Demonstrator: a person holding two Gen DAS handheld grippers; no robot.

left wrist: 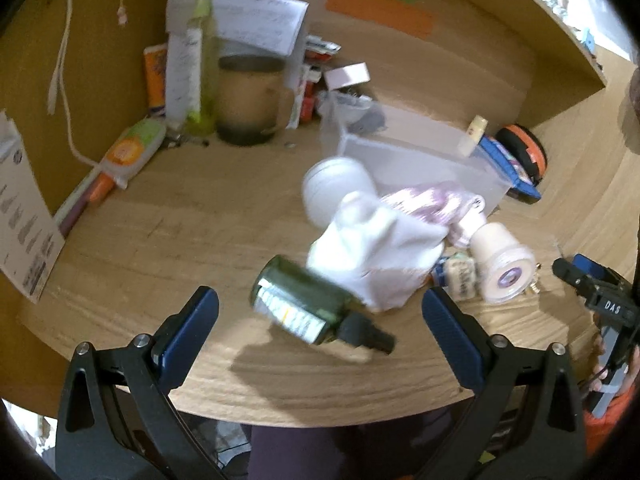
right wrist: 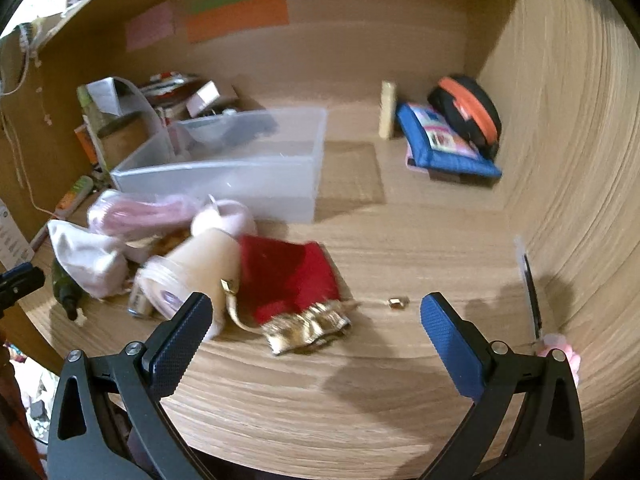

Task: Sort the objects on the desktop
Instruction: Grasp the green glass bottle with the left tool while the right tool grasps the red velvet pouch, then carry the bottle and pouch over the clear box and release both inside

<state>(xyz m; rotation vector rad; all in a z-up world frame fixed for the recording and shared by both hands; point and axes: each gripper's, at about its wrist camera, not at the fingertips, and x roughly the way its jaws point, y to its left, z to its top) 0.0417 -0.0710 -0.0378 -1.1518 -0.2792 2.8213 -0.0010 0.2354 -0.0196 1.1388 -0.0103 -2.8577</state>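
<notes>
A dark green dropper bottle (left wrist: pixel 316 308) lies on its side on the wooden desk, just beyond my open, empty left gripper (left wrist: pixel 320 332). A white cloth (left wrist: pixel 372 256), a white jar (left wrist: pixel 336 190), a pink bundle (left wrist: pixel 428 204) and a cream bottle (left wrist: pixel 500 260) lie behind it. My right gripper (right wrist: pixel 316 340) is open and empty above a red pouch with gold trim (right wrist: pixel 292 284). The cream bottle (right wrist: pixel 200 264) lies to the pouch's left. A clear plastic bin (right wrist: pixel 240 172) stands behind the pile.
A brown jar (left wrist: pixel 248 100), tubes and papers crowd the back left corner. A blue pouch (right wrist: pixel 444 140) and a black-orange case (right wrist: pixel 468 112) lie at the back right by the side wall. A small gold bit (right wrist: pixel 397 302) lies on the desk.
</notes>
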